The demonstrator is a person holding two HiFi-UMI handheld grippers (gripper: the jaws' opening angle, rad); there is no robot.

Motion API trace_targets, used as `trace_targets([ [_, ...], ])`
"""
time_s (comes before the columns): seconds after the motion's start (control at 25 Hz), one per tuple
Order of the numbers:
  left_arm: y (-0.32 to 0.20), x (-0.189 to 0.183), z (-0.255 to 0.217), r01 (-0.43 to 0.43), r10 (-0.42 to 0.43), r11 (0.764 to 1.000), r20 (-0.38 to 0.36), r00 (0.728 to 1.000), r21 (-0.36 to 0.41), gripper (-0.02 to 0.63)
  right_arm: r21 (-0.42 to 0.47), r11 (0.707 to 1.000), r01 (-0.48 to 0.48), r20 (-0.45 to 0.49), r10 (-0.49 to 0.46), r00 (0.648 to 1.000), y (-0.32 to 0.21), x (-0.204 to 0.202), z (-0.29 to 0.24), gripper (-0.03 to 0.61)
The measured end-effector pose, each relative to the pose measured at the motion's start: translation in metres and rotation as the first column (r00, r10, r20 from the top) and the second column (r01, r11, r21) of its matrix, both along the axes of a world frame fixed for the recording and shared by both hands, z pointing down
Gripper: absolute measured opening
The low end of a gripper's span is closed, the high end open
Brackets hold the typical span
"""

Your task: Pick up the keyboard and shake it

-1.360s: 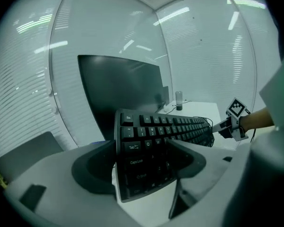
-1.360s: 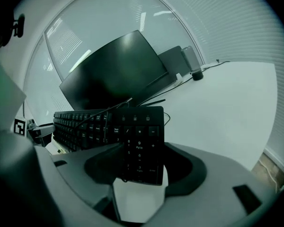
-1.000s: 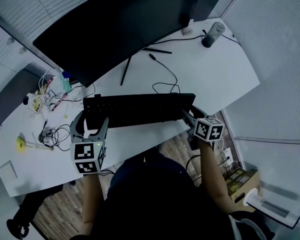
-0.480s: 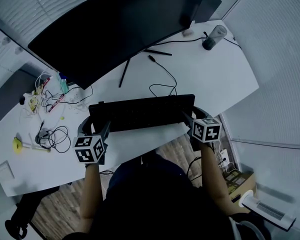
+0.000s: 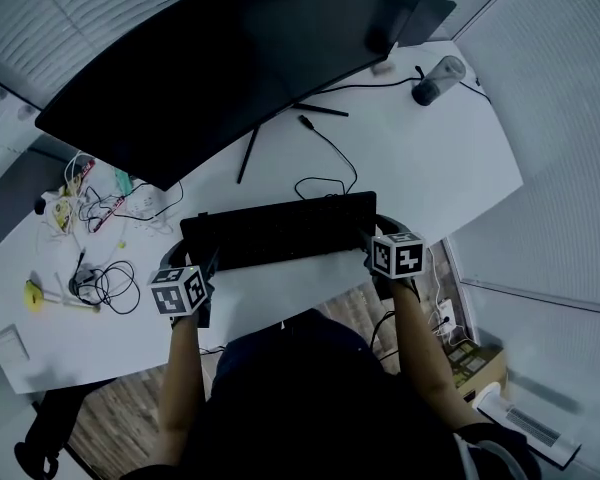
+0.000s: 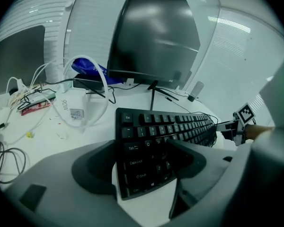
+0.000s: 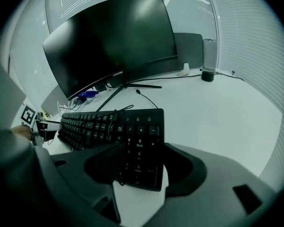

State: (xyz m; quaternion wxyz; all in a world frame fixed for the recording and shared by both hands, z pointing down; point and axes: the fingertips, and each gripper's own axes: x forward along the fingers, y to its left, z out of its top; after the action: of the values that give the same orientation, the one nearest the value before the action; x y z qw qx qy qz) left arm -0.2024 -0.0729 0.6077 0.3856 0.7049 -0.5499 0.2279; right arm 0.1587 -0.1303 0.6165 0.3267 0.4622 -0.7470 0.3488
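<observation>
The pick-up looks done. The keyboard spans from one tool to the other and is gripped at both ends. The left tool is clenched on the end with the Tab and Caps Lock keys, one jaw across the key tops and the other at the outer edge. The right tool is clamped on the number-pad end in the same way. In both gripper views pale bench shows under the near edge of the keyboard, so it seems to be held off the surface rather than resting on it, though the gap is hard to read from the head view. What remains, as far as I can judge, is the shaking itself; nothing in these pictures tells whether it has begun. The keyboard's cable runs forward from between the tools towards the monitor and will be tugged by any shake.

One container shows on the bench: a tall cylindrical cup well ahead of the right tool and off to its right, near the far edge. Its contents cannot be seen. A tangle of loose cables lies out to the left of the left tool.
</observation>
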Motion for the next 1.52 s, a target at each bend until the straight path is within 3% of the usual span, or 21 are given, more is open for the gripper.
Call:
trace_targets([
  [0.28, -0.01, -0.004, 0.024, 0.023, -0.025, 0.997, -0.026, 0.999, -0.068, 0.348, -0.025, 1.0, 0.013, -0.028, -0.014, 1.0, -0.014, -0.004, 0.01, 0.265],
  [0.64, -0.013, -0.006, 0.033, 0.048, -0.049, 0.995, -0.011, 0.999, -0.088, 0.348, -0.012, 1.0, -0.023, -0.068, 0.022, 0.997, -0.016, -0.004, 0.016, 0.265],
  [0.84, -0.015, -0.007, 0.012, 0.026, -0.026, 1.0, 0.095, 0.995, -0.002, 0.35, 0.082, 0.996, -0.046, -0.088, 0.054, 0.995, -0.016, -0.008, -0.005, 0.265],
  [0.96, -0.015, 0.0, -0.019, 0.026, -0.038, 0.994, 0.102, 0.994, 0.109, 0.347, 0.179, 0.983, -0.028, -0.055, 0.038, 0.998, -0.013, -0.021, -0.034, 0.264],
  [1.0, -0.015, 0.003, -0.032, 0.021, -0.038, 0.988, 0.108, 0.993, 0.153, 0.312, 0.218, 0.976, -0.017, -0.038, 0.026, 0.999, -0.011, -0.027, -0.045, 0.26],
  [1.04, -0.015, 0.008, -0.045, 0.014, -0.038, 0.98, 0.115, 0.993, 0.196, 0.235, 0.261, 0.965, -0.009, -0.021, 0.015, 1.0, -0.009, -0.033, -0.058, 0.227],
  [1.12, -0.015, 0.019, -0.072, -0.003, -0.033, 0.961, 0.126, 0.991, 0.277, 0.135, 0.344, 0.939, 0.003, 0.003, -0.005, 1.0, -0.006, -0.043, -0.083, 0.096],
  [1.2, -0.016, 0.03, -0.1, -0.026, -0.024, 0.937, 0.138, 0.99, 0.349, 0.06, 0.408, 0.913, 0.016, 0.021, -0.027, 0.999, -0.003, -0.053, -0.108, 0.053],
  [1.36, -0.017, 0.048, -0.161, -0.065, -0.016, 0.869, 0.159, 0.987, 0.491, 0.023, 0.527, 0.849, 0.045, 0.038, -0.077, 0.996, 0.001, -0.07, -0.162, 0.034],
  [1.52, -0.017, 0.06, -0.229, -0.088, -0.029, 0.78, 0.176, 0.984, 0.619, 0.021, 0.66, 0.75, 0.037, 0.056, -0.098, 0.994, 0.003, -0.078, -0.23, 0.031],
])
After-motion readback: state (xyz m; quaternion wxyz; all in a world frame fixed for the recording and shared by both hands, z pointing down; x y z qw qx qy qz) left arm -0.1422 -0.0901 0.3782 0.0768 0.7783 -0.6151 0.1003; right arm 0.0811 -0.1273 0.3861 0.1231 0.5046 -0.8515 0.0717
